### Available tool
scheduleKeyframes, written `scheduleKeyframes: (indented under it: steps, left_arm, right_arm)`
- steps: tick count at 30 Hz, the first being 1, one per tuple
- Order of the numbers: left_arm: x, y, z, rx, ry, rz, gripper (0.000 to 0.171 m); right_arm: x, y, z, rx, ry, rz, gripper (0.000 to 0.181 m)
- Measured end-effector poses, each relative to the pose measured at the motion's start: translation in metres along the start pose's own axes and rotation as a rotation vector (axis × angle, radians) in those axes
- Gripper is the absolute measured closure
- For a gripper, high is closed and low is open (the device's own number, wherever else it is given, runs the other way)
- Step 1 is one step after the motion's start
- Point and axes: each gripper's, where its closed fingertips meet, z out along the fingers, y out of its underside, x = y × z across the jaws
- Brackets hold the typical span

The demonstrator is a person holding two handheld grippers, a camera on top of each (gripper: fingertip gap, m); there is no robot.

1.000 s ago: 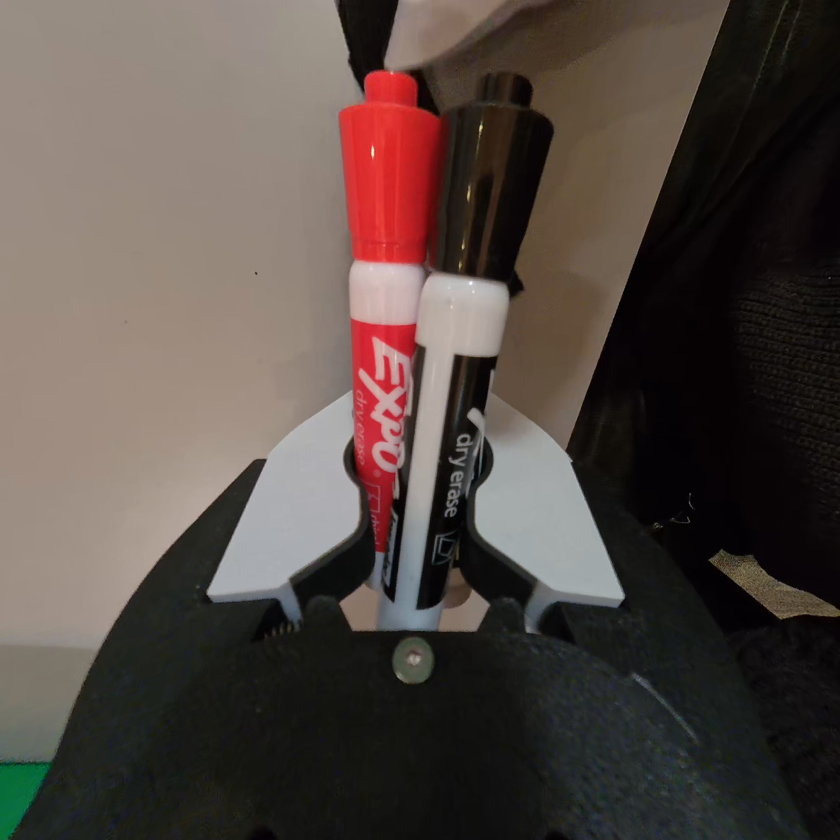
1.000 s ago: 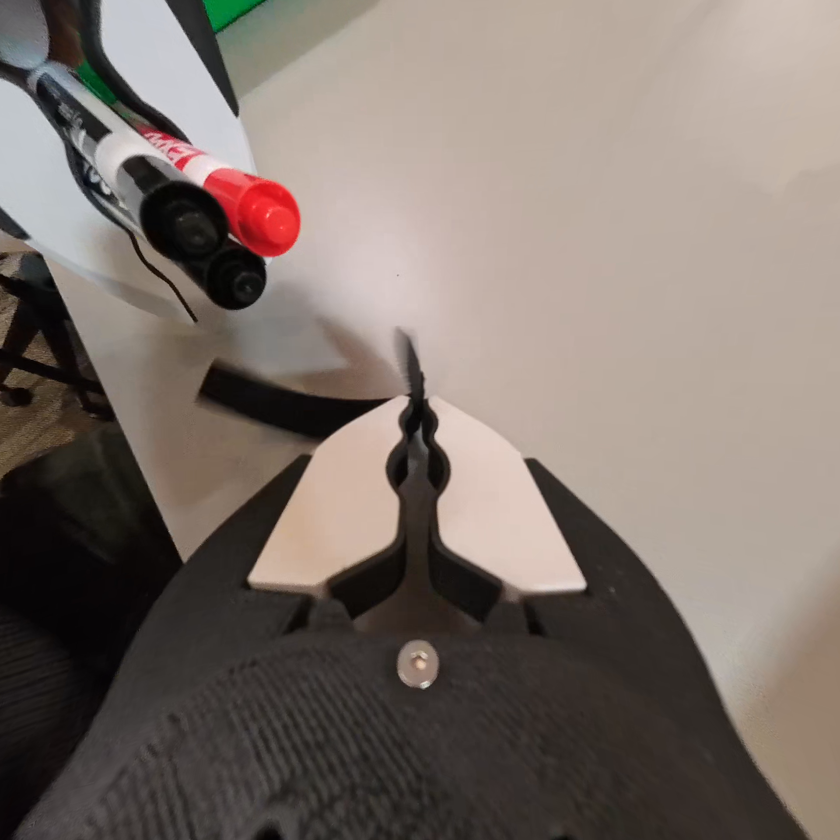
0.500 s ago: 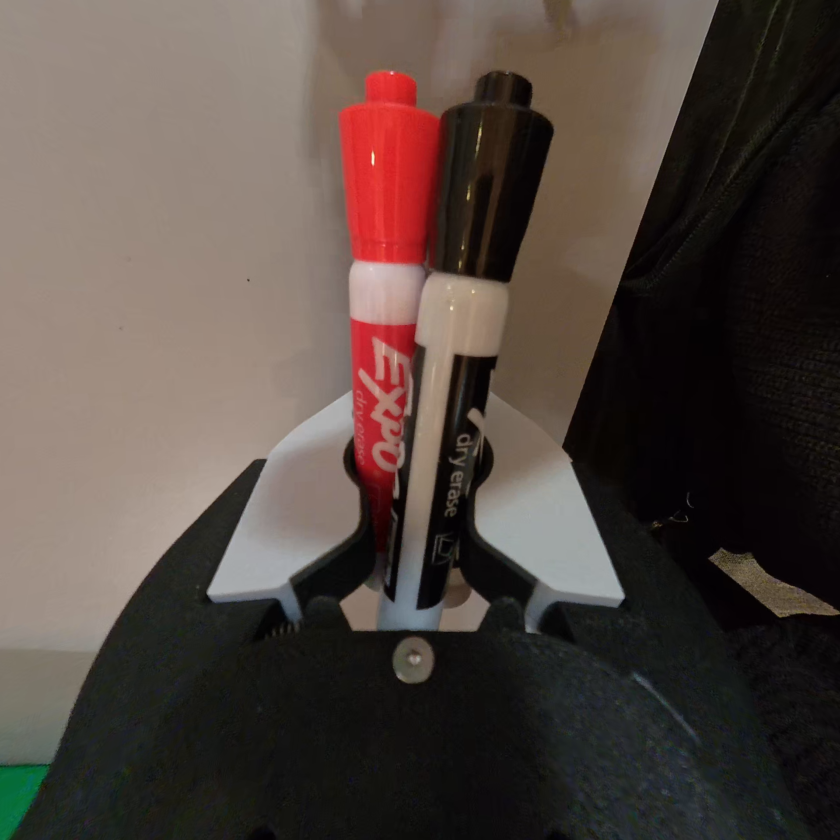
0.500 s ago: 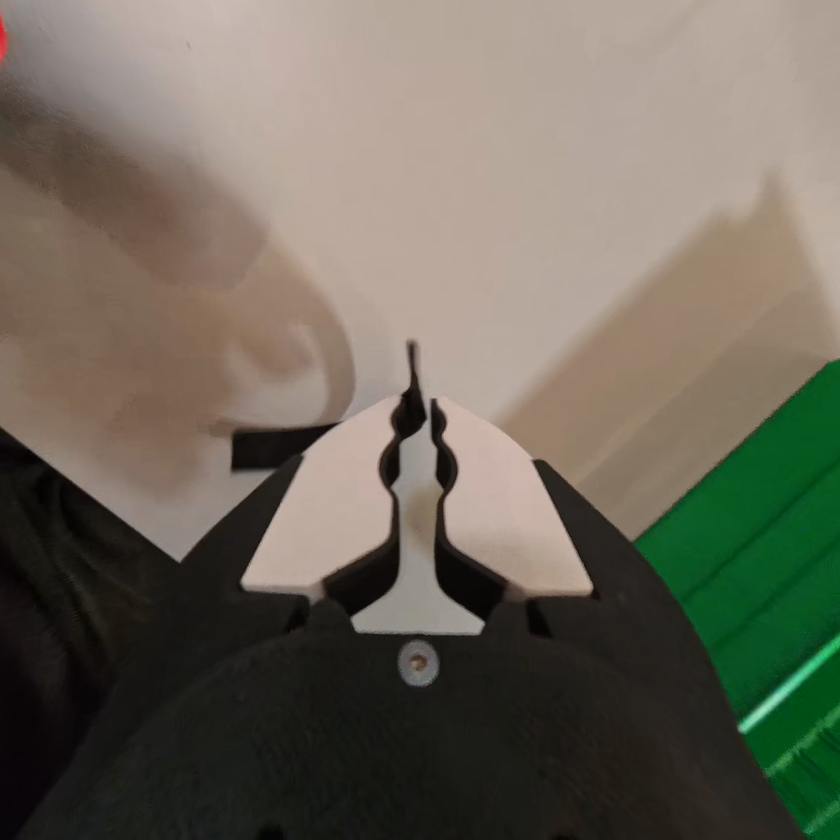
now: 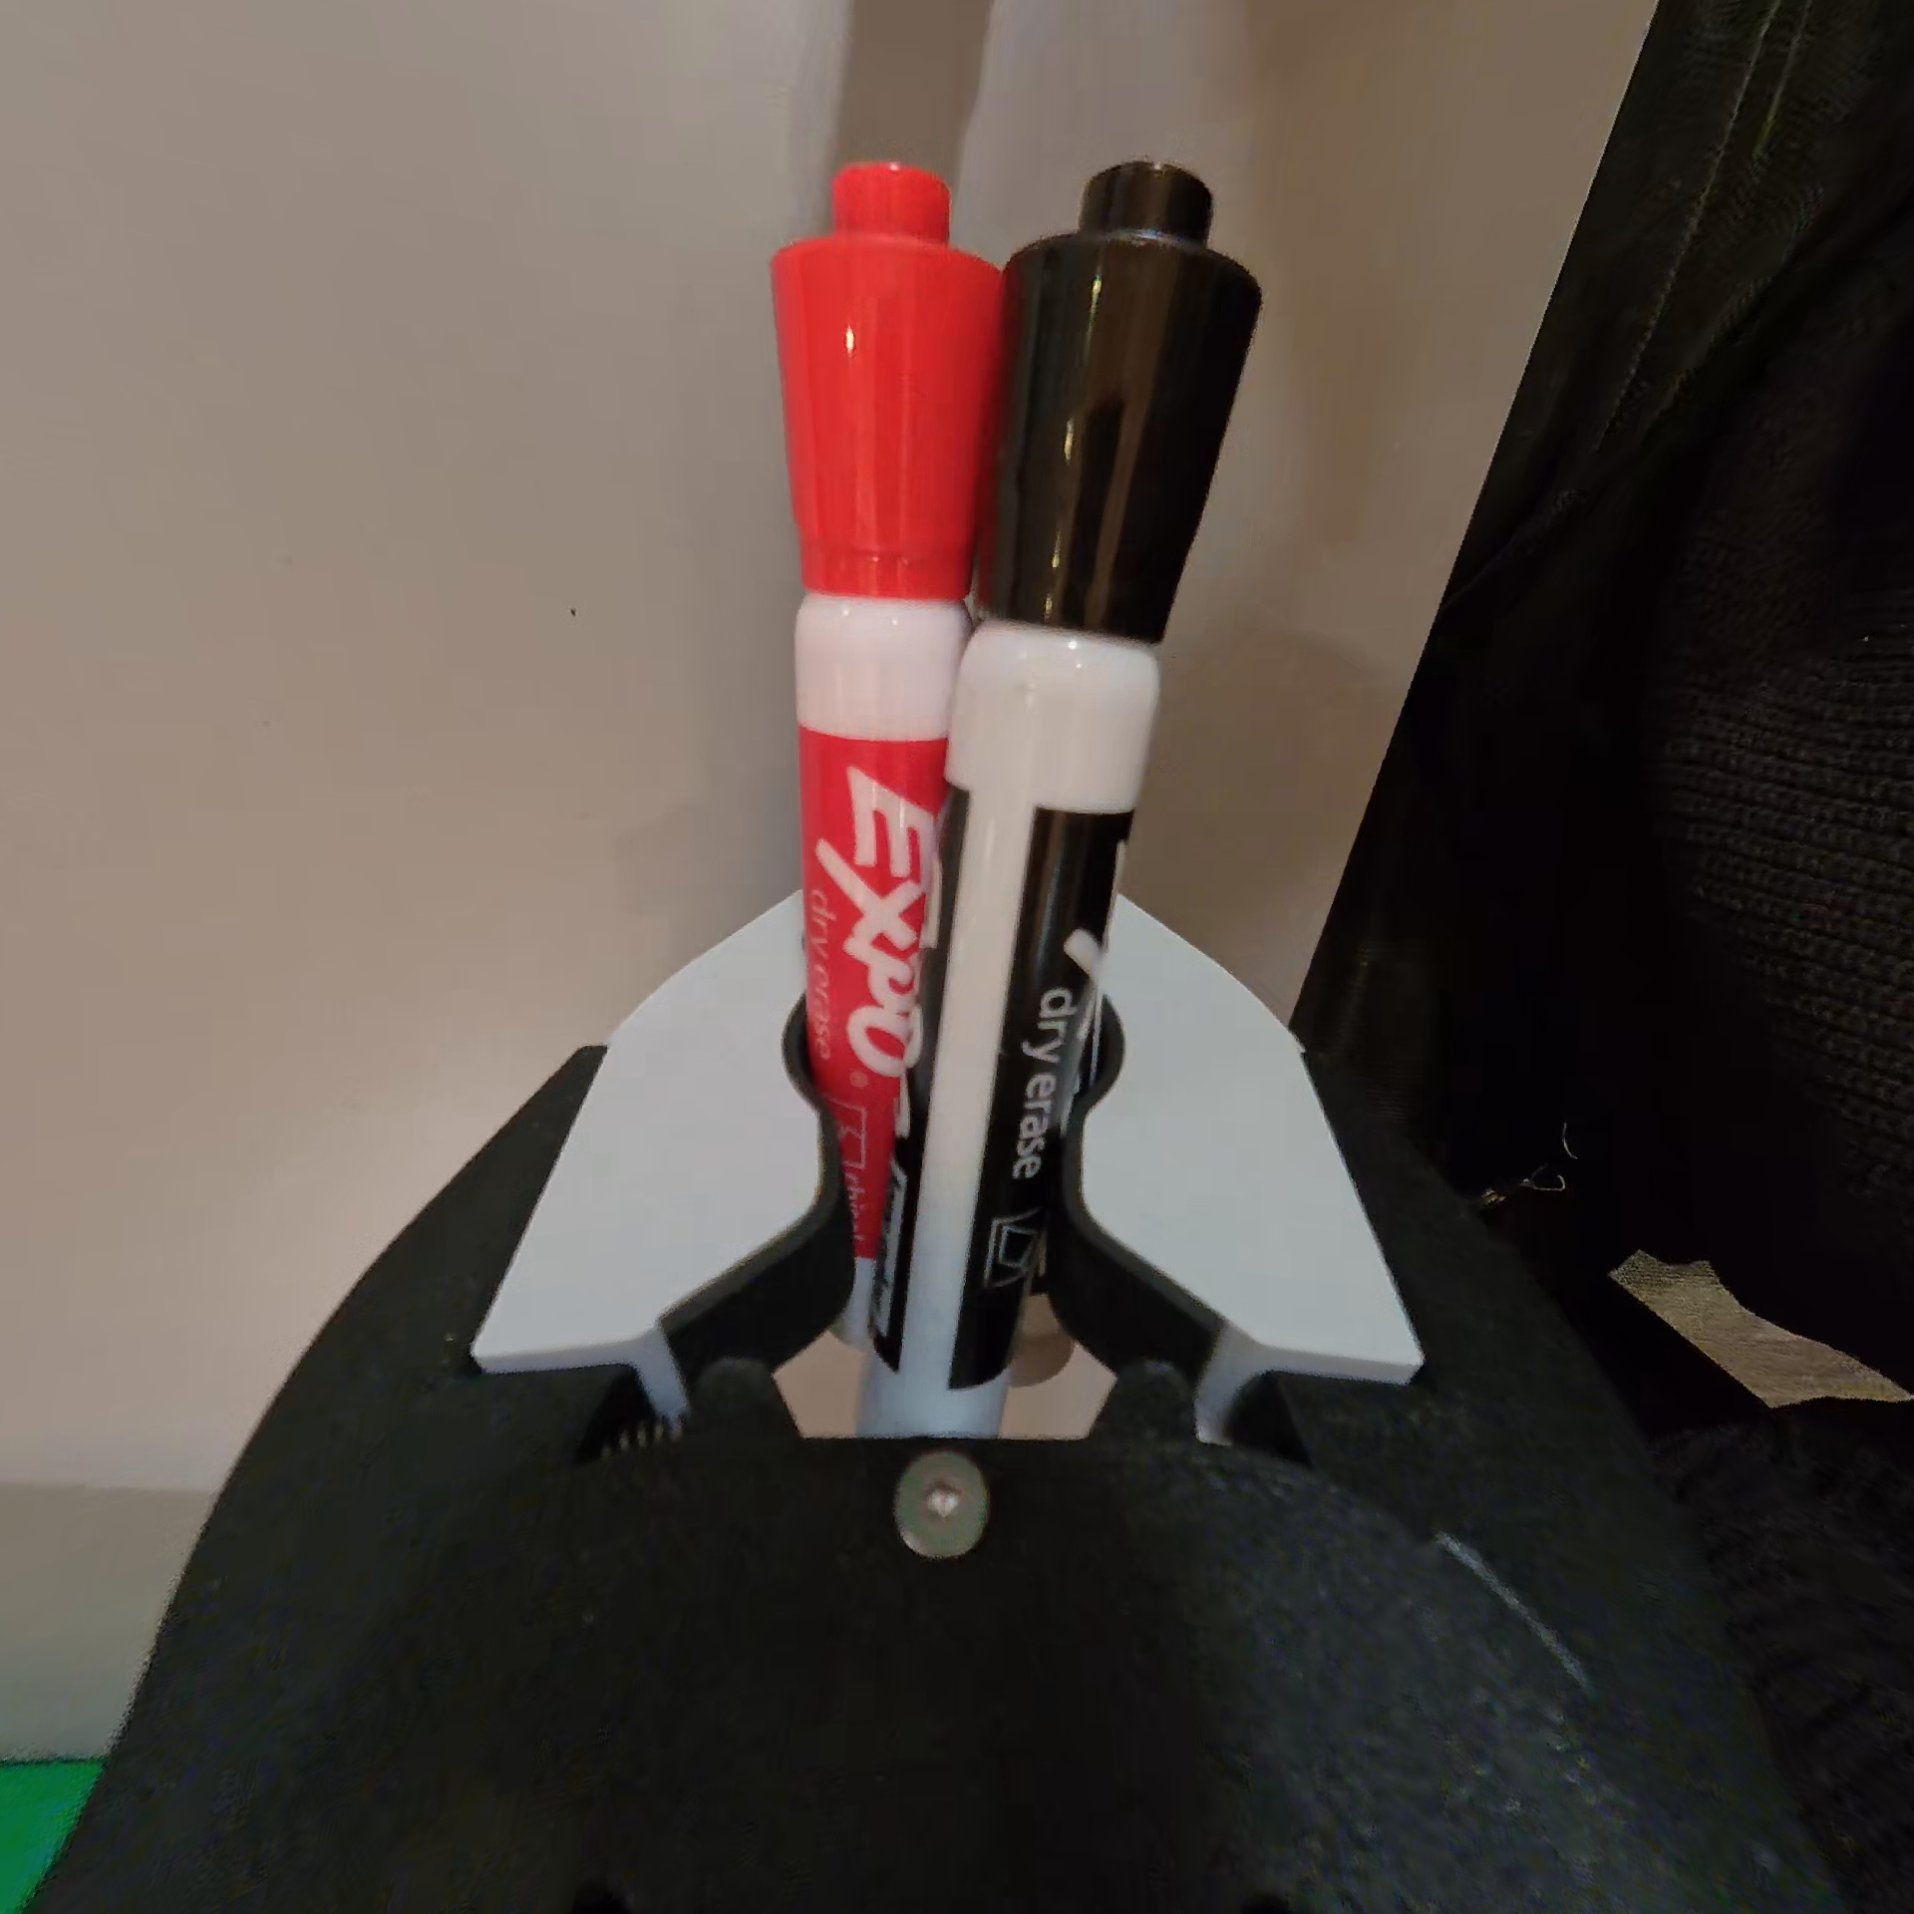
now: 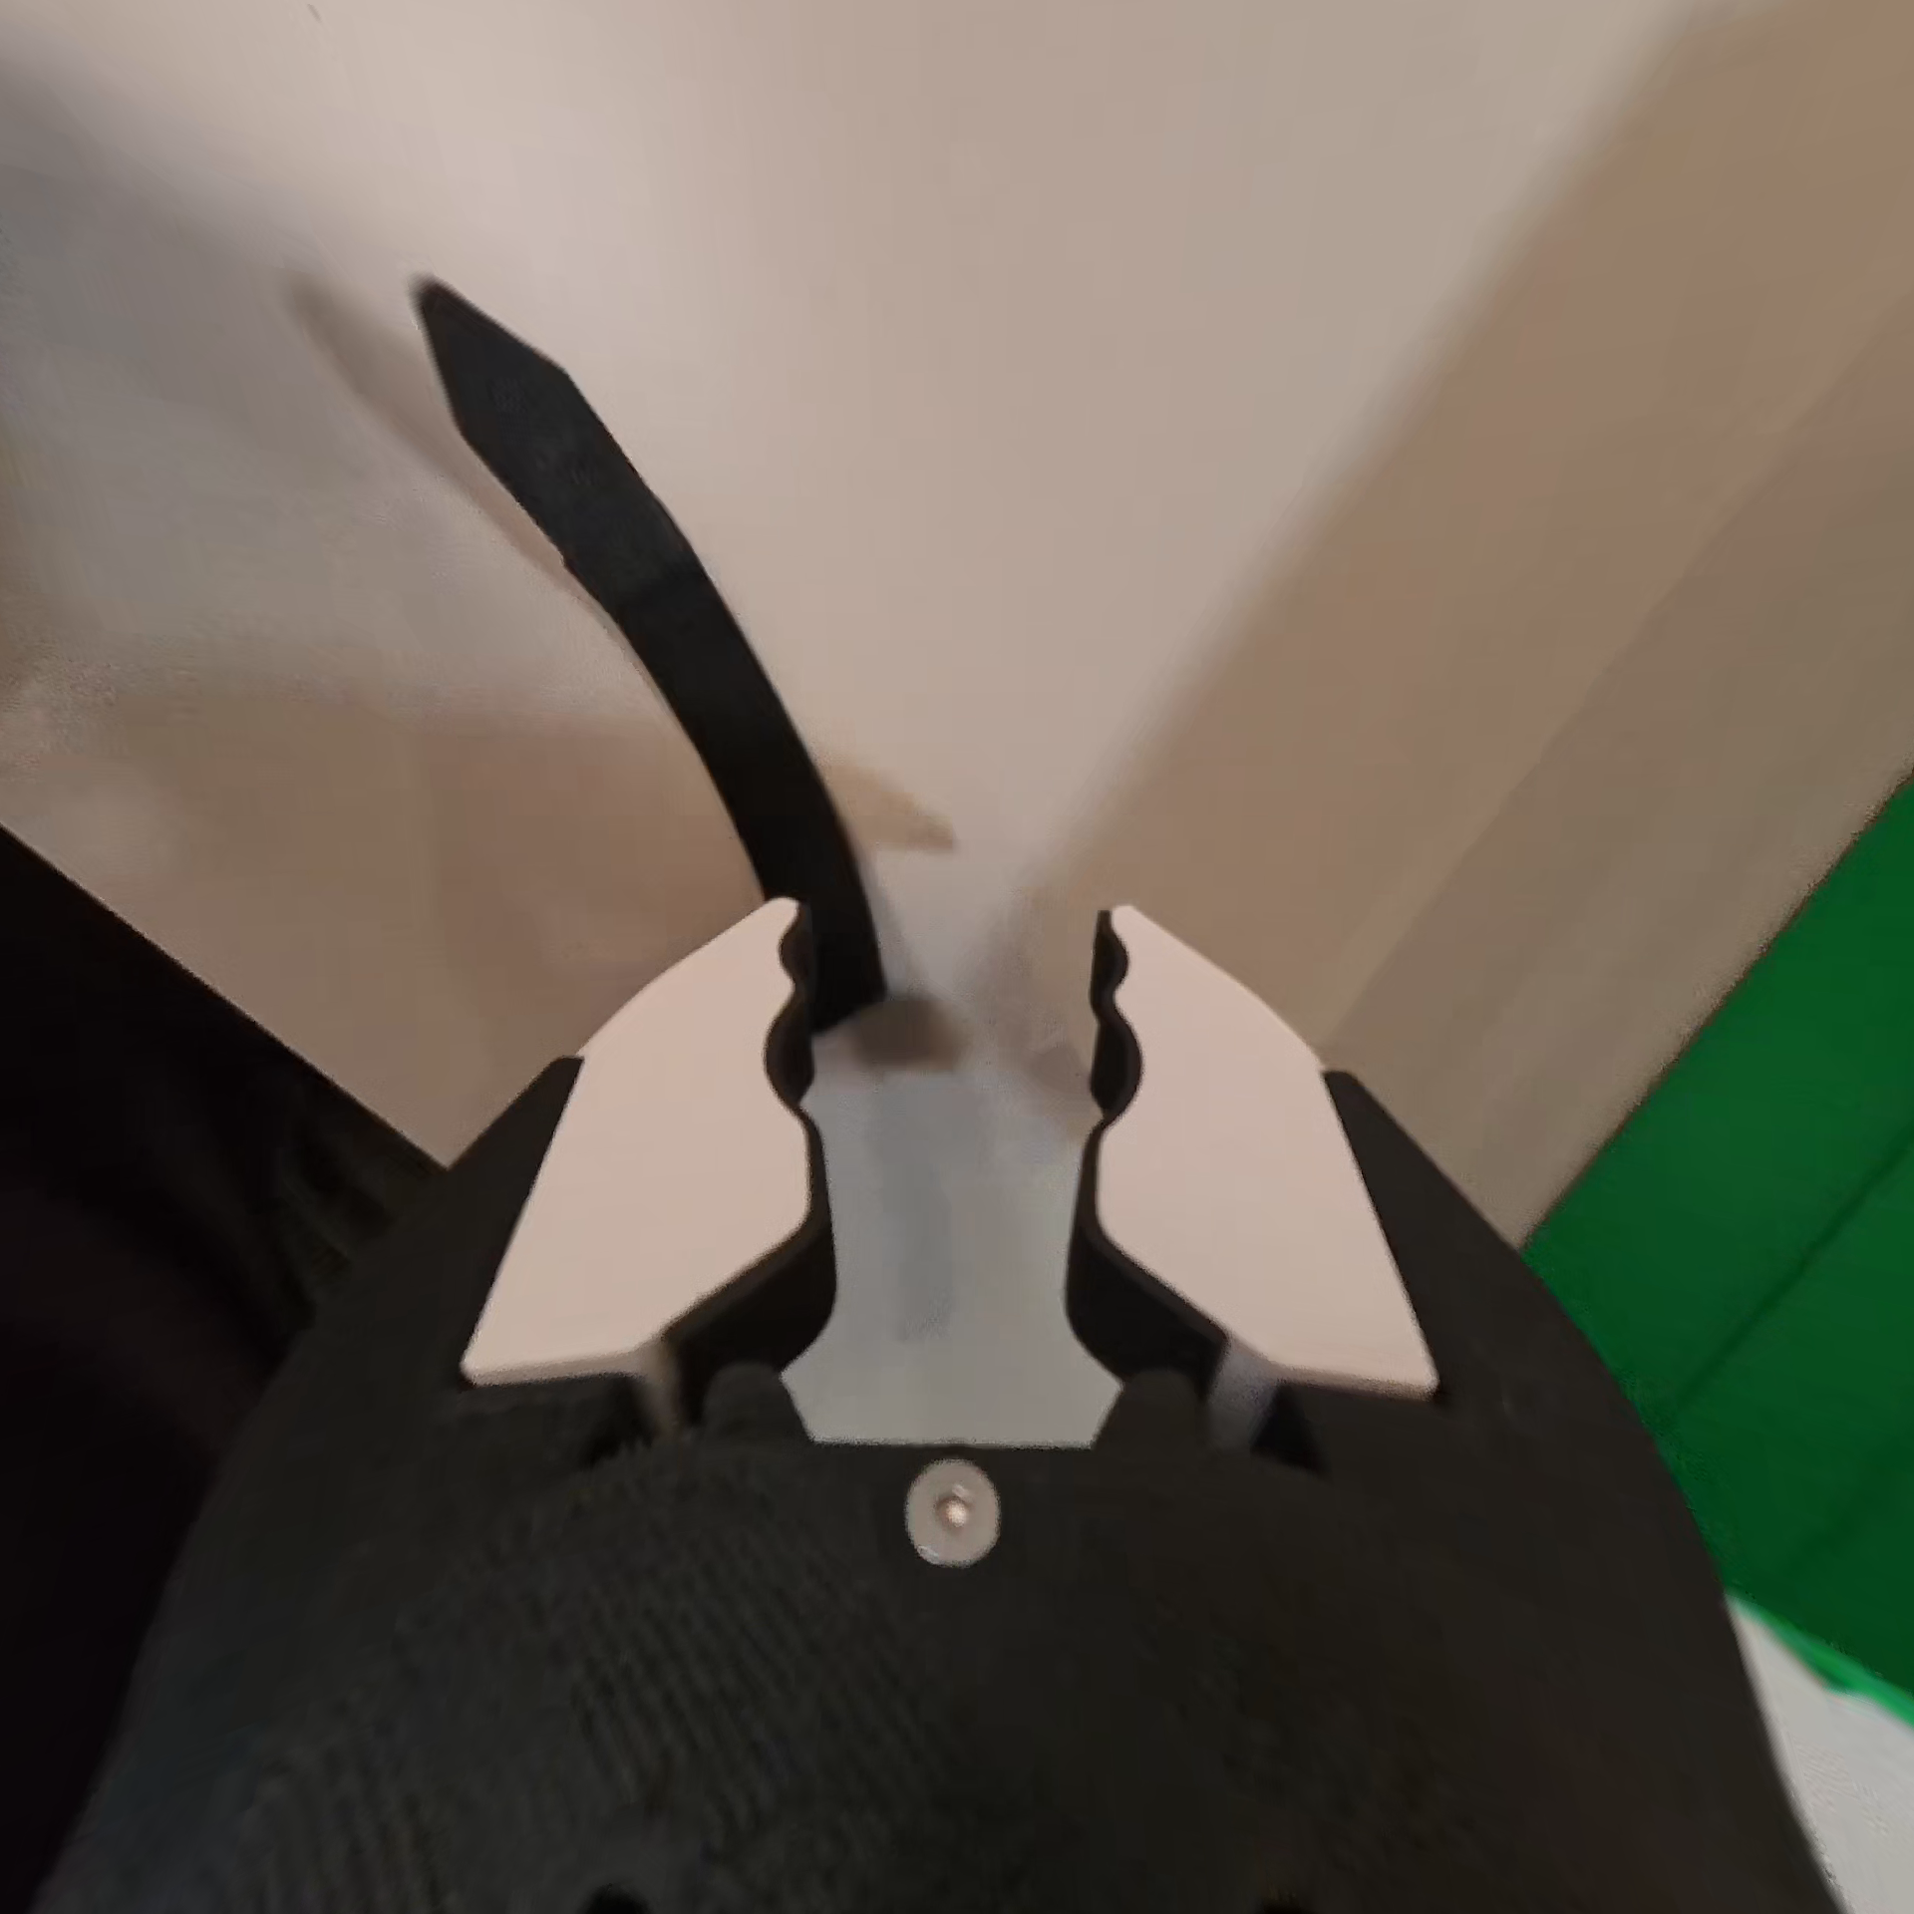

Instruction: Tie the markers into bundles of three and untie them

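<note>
My left gripper (image 5: 958, 963) is shut on a bunch of markers that stick out forward along the fingers. A red marker (image 5: 880, 580) and a black marker (image 5: 1098, 580) show side by side with their caps at the far end. Anything behind them is hidden. My right gripper (image 6: 948, 922) is open with a wide gap between the jaws. A black strap (image 6: 642, 580) curves from beside its left fingertip (image 6: 766, 932) up and to the left over the white table (image 6: 1088, 311). The strap is blurred. I cannot tell whether it still touches the finger.
A person's dark clothing (image 5: 1657, 725) fills the right side of the left wrist view. A green surface (image 6: 1761, 1191) lies at the right in the right wrist view, and a dark area (image 6: 104, 1139) lies past the table edge at the left. Left tips to right tips: about 25 cm.
My right gripper was shut on the black strap and has swung away from the markers to the right. It has now opened and the strap lies free. The left gripper has held still.
</note>
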Motion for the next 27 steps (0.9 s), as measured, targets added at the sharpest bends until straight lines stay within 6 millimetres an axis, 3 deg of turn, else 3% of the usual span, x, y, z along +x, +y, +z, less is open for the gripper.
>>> scheduleKeyframes:
  steps: [3, 6, 8, 10, 14, 18, 20, 23, 27]
  left_arm:
    - [-0.002, 0.002, 0.001, -0.004, 0.001, -0.008, 0.128]
    - [-0.004, 0.003, 0.002, -0.01, 0.0, -0.014, 0.128]
    - [-0.004, 0.004, 0.003, -0.017, -0.001, -0.019, 0.128]
    - [-0.004, 0.005, 0.003, -0.018, -0.001, -0.022, 0.128]
    - [-0.004, 0.004, 0.003, -0.018, -0.002, -0.023, 0.128]
    - [-0.004, 0.005, 0.004, -0.021, -0.001, -0.023, 0.128]
    - [-0.004, 0.005, 0.004, -0.02, -0.001, -0.023, 0.128]
    - [-0.003, 0.005, 0.005, -0.024, 0.001, -0.021, 0.128]
    - [-0.003, 0.005, 0.003, -0.022, -0.001, -0.022, 0.128]
  right_arm:
    - [-0.012, 0.015, 0.004, 0.081, -0.123, 0.125, 0.134]
    - [-0.025, 0.002, 0.001, 0.233, -0.303, 0.267, 0.153]
    - [-0.026, -0.01, -0.005, 0.305, -0.372, 0.309, 0.178]
    - [-0.027, -0.015, -0.008, 0.32, -0.377, 0.289, 0.178]
    - [-0.021, -0.02, -0.009, 0.372, -0.261, 0.197, 0.179]
    - [0.011, -0.057, -0.046, 0.677, 0.034, 0.186, 0.179]
    - [0.024, -0.06, -0.055, 0.717, 0.234, 0.17, 0.179]
    - [0.024, -0.041, -0.035, 0.539, 0.456, 0.091, 0.178]
    - [-0.008, -0.023, -0.007, 0.363, 0.515, -0.035, 0.174]
